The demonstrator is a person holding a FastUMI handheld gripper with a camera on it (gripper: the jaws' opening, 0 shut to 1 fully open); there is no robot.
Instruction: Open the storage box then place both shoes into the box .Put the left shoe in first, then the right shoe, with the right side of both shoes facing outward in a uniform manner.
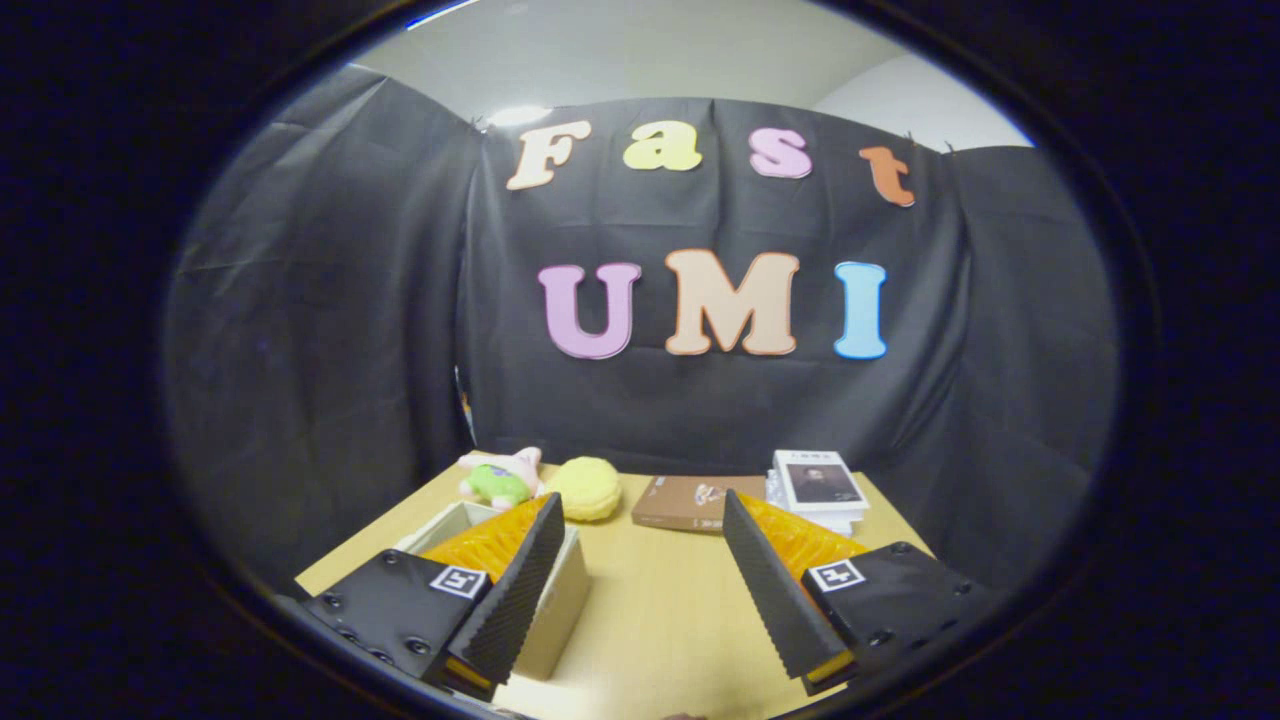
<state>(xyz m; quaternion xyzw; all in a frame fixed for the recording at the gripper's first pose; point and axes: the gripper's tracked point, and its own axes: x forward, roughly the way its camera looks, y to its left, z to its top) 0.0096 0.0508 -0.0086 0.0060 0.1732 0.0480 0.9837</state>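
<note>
My gripper (640, 515) is open, its two fingers spread wide above a light wooden table (650, 610), with nothing between them. A pale box (560, 600) sits on the table under and behind the left finger (520, 590); only its near corner and part of its rim show, so I cannot tell whether it is lidded. The right finger (765, 590) hangs over bare tabletop.
At the table's far end lie a pink and green plush toy (500, 478), a round yellow plush (586, 487), a brown book (690, 502) lying flat, and a stack of white books (820, 490). Black cloth walls close in the back and sides.
</note>
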